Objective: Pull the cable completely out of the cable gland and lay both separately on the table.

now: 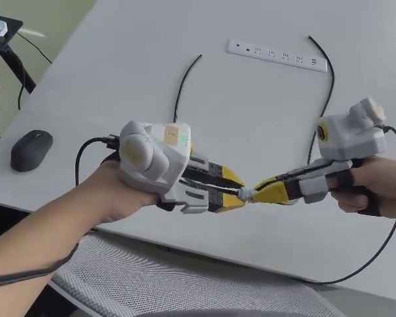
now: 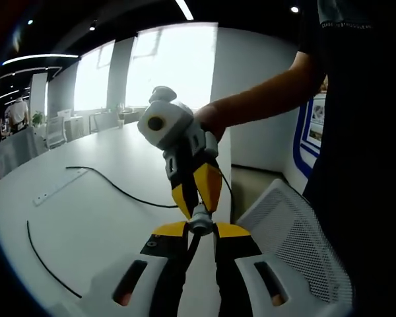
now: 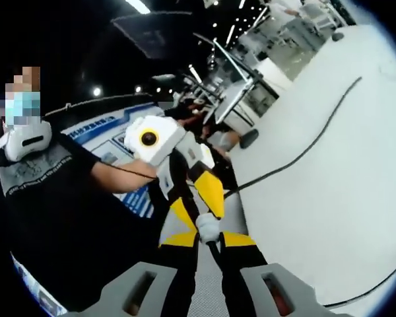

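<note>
Above the table's near edge, both grippers meet tip to tip. The small pale cable gland [image 1: 246, 193] sits between them. My left gripper [image 1: 239, 193] is shut on the black cable [image 2: 185, 267], which runs back between its jaws from the gland [image 2: 200, 221]. My right gripper [image 1: 256, 193] is shut on the gland [image 3: 208, 228], and a short black piece of cable [image 3: 215, 253] shows between its own jaws. In the left gripper view the right gripper [image 2: 199, 210] comes down onto the gland from above. The left gripper [image 3: 208, 210] reaches the gland in the right gripper view.
On the white table [image 1: 264, 132] lie a white power strip [image 1: 277, 56] at the back, a loose black cable [image 1: 183, 86] and a dark mouse [image 1: 31, 148] at the left. A black cord [image 1: 327, 92] runs down the right. A grey mesh chair [image 1: 185, 277] is below the table's edge.
</note>
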`<move>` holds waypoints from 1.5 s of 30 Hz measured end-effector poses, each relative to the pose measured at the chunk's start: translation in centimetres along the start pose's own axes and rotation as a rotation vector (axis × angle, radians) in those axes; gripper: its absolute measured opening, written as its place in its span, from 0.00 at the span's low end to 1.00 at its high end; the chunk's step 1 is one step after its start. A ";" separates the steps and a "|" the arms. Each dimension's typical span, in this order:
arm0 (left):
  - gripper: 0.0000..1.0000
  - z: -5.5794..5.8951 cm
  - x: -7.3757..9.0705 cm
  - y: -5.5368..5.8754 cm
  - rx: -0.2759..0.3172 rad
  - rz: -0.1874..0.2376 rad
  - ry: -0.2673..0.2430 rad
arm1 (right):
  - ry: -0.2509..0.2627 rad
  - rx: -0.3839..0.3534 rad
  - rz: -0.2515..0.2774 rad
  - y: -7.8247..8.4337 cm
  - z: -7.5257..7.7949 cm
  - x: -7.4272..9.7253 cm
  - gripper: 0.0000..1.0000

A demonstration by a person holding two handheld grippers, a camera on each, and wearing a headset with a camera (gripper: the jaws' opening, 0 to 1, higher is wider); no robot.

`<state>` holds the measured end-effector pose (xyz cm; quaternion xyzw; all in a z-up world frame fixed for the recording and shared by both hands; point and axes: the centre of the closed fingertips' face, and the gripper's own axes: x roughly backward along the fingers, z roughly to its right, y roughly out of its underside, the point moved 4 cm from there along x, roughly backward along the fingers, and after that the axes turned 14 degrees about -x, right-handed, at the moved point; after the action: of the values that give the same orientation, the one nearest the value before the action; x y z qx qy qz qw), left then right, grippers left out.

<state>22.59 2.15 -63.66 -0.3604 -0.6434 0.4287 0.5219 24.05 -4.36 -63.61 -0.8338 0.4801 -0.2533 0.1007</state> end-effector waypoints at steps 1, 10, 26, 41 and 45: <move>0.15 -0.2 0.1 0.0 -0.002 0.001 -0.007 | 0.031 0.045 0.015 -0.2 -0.1 0.0 0.08; 0.15 -0.1 0.4 -0.7 0.097 0.032 -0.005 | 0.267 0.376 0.019 -0.3 -1.4 0.0 0.08; 0.15 0.3 -0.3 -0.3 0.074 -0.009 -0.010 | 0.488 0.667 -0.018 0.5 -0.3 -0.4 0.08; 0.15 -0.2 -0.3 -0.6 0.030 -0.025 -0.022 | 0.561 0.557 0.102 -0.2 0.1 0.7 0.22; 0.15 -0.7 -0.3 -0.3 0.030 -0.032 -0.031 | 0.581 0.516 0.189 -0.4 -0.5 1.9 0.23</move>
<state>23.36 1.91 -63.43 -0.3355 -0.6505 0.4356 0.5240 24.87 -5.69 -62.40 -0.6269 0.4837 -0.5805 0.1899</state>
